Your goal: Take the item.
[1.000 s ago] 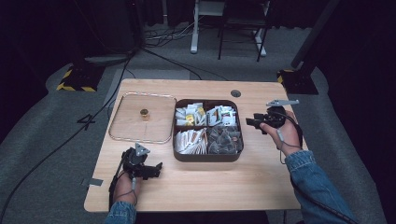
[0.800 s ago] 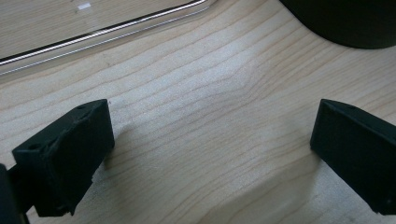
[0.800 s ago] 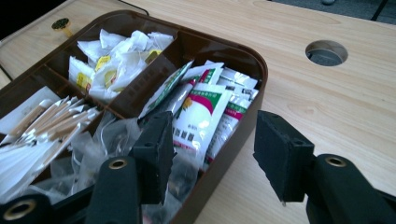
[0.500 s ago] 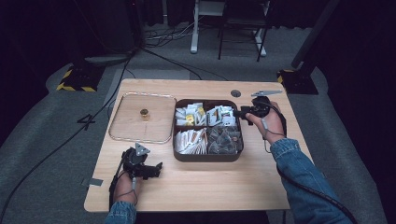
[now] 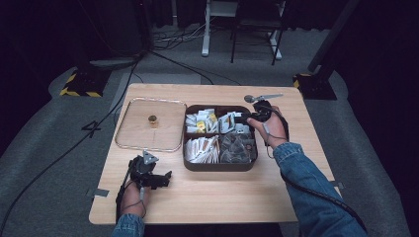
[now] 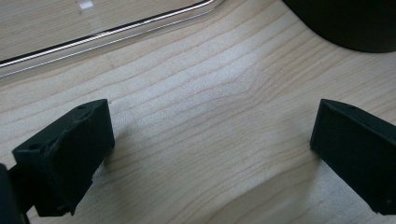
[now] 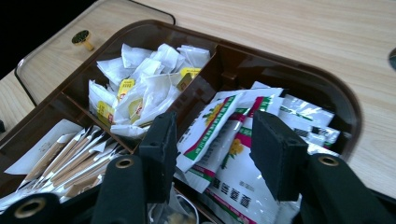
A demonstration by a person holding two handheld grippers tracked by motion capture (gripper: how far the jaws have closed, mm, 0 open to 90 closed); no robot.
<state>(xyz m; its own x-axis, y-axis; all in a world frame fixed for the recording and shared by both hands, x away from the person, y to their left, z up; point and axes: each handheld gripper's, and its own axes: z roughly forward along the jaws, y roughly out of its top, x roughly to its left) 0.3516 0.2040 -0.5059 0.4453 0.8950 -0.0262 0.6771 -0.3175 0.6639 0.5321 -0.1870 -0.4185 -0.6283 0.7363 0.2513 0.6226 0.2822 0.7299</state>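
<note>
— Nearest the front edge of the desk point(image 5: 212, 202), what was the left gripper point(image 5: 160, 178) doing?

— Parked. Its jaws stood wide apart over bare wood with nothing between them, just short of the clear lid point(image 5: 150, 129) — my guess is it was kept there so the other hand had the box to itself.

— And that lid lay flat towards the left edge?

— Yes, knob point(image 5: 152, 119) up, just beside the dark compartment tray point(image 5: 217, 166) in the middle of the desk. Set aside like that, it left all four compartments open from above.

— Where were the sachets?

— In the tray's far right compartment: white sachets with red-and-green flower print point(image 7: 224, 140), leaning in a loose stack. The small white and yellow packets point(image 7: 140, 88) filled the far left one, and the long paper sticks point(image 7: 70, 161) the near left.

— The right gripper point(image 7: 212, 149)?

— Over that far right compartment, tilted down at the flower sachets. Its jaws were about half apart and had just been closing a little, with the top sachets between them, but the pads weren't pressing on anything yet.

— How did that differ from a second earlier?

— The right hand point(image 5: 269, 127) had been out near the right edge of the desk, clear of the tray, and had come in across the rim to the sachets. The left gripper, lid and tray hadn't shifted.
</note>
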